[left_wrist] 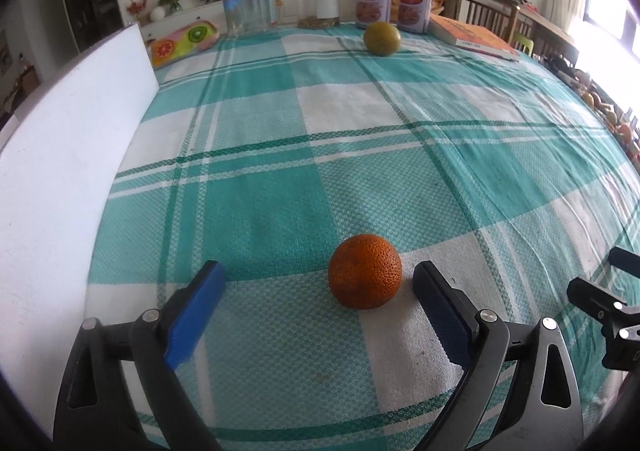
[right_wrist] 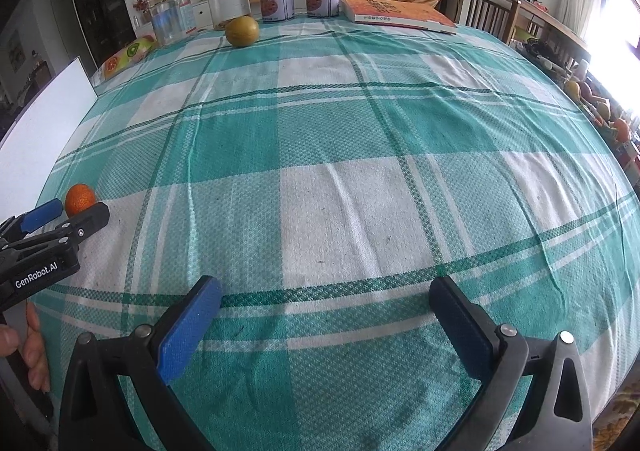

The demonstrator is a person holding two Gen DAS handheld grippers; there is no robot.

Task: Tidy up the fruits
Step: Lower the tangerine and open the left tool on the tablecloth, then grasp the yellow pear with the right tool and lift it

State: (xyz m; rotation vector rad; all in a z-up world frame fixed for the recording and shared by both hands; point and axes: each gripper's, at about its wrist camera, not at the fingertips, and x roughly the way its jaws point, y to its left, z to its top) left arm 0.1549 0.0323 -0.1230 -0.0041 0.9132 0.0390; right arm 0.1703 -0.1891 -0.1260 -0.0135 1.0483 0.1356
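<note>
Left wrist view: the left hand-held gripper [left_wrist: 318,285], jaws apart, brackets the orange [left_wrist: 364,271] near the worktop's [left_wrist: 360,139] near-left edge, closer to its right pad. Centre it, then squeeze gently so it cannot roll. The right hand-held gripper [right_wrist: 326,301] hangs apart, empty. A greenish-yellow citrus [left_wrist: 381,38] waits near the far edge.
</note>
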